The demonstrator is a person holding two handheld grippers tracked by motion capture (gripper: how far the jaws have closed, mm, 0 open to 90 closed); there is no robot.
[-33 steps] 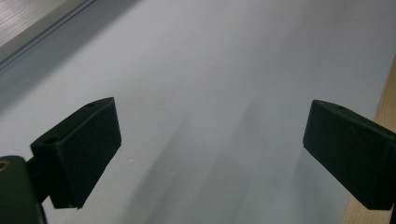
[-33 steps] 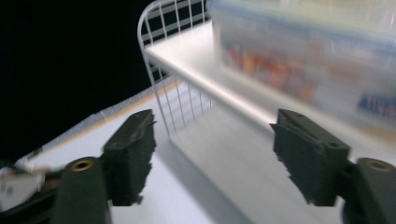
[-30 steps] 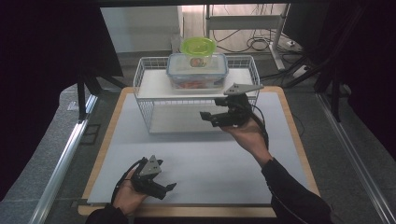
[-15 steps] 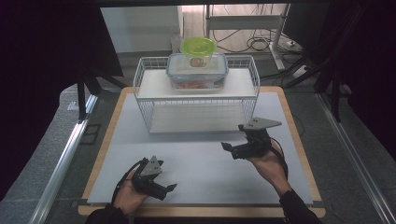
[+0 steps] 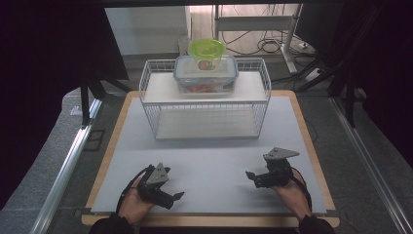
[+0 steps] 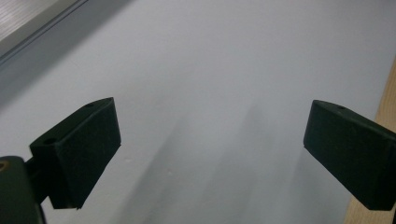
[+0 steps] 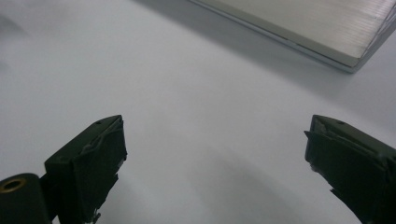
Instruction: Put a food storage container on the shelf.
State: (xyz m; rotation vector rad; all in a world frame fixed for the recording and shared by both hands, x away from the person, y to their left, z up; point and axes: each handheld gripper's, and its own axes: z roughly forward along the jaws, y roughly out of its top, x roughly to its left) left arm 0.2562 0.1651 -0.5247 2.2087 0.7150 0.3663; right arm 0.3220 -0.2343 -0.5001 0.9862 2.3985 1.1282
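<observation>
Back from the wire rack (image 5: 204,105), your right gripper (image 5: 258,178) now rests low on the grey mat (image 5: 214,161), level with your left gripper (image 5: 168,195). Both sets of jaws stand wide open, holding nothing. On the rack's top shelf sits a clear lidded box (image 5: 206,74) bearing a green container (image 5: 207,52).

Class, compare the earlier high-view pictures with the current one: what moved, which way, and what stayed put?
The right tool drew back from beside the white wire shelf rack toward the near edge of the table, jaws open and empty. The left tool stayed low at the near left. The clear lidded plastic box and the green-lidded round tub on it kept their places on the rack.
</observation>
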